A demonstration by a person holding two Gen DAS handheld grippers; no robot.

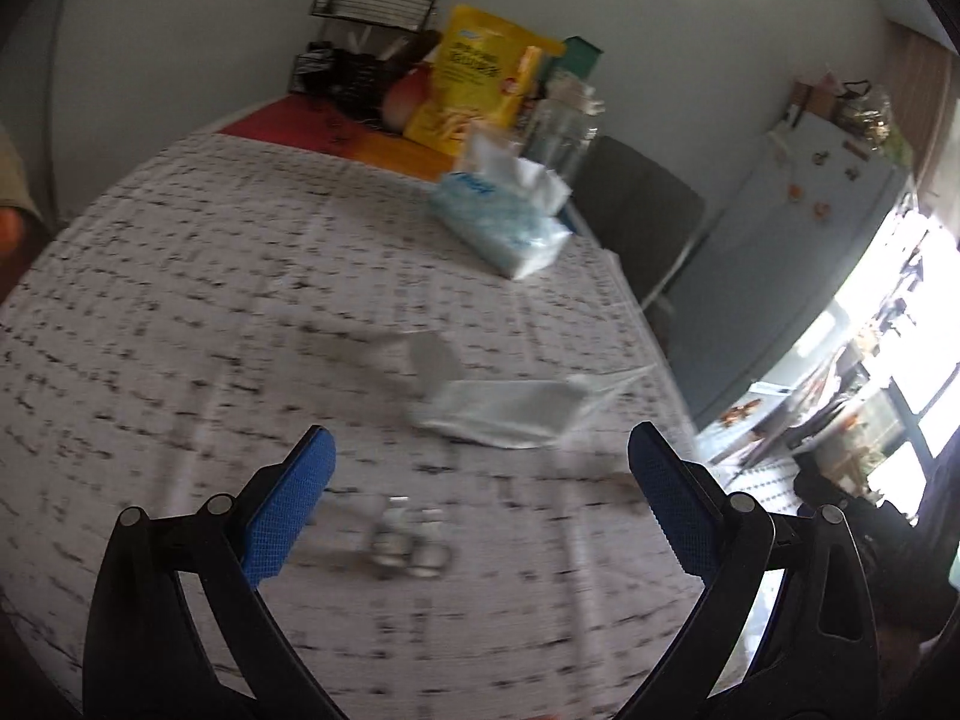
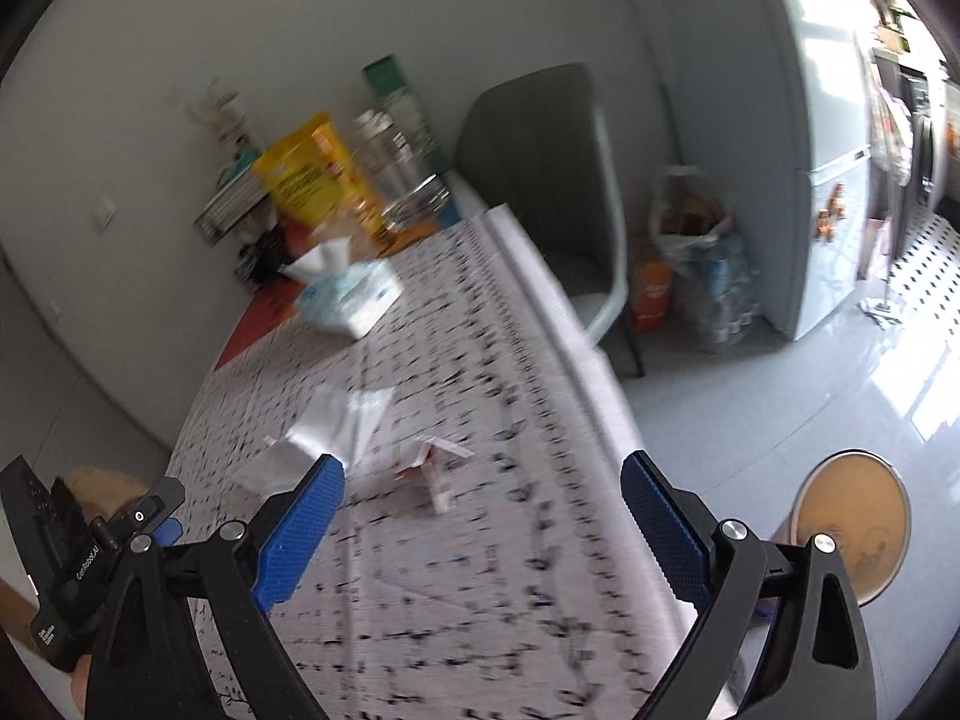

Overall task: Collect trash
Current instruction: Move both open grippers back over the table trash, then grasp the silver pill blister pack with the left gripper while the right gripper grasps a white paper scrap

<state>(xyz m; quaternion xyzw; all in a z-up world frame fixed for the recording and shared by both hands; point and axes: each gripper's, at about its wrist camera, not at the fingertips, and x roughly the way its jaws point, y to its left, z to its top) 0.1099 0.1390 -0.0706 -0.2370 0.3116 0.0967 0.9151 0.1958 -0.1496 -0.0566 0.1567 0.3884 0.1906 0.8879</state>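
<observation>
Both views motion-blurred. Left gripper (image 1: 480, 498) hangs above the tabletop (image 1: 180, 276), blue pads spread wide apart, nothing between them. Right gripper (image 2: 483, 516) likewise: pads wide apart, empty, over the tabletop near its right edge. Trash items on the patterned cloth: a clear plastic wrapper (image 1: 510, 411) lying flat near the right edge, ahead of the left gripper; a small clear crumpled piece (image 1: 408, 543), too blurred to identify, between the left gripper's fingers in that view but lying on the cloth; a torn red-and-white paper wrapper (image 2: 435, 465), seen in the right wrist view just beside the clear wrapper (image 2: 336, 429), toward the right edge. Neither gripper touches any of them. Tissue pack (image 1: 501, 219) sits farther back, toward the far right part of the tabletop. Yellow bag (image 1: 474, 84), a glass jar (image 1: 558, 132) and a black wire rack (image 1: 366, 36) crowd the far edge against the wall. Grey chair (image 2: 552, 180) stands beside the right edge; a round tan-topped bin (image 2: 852, 534) is on the floor below that edge.
</observation>
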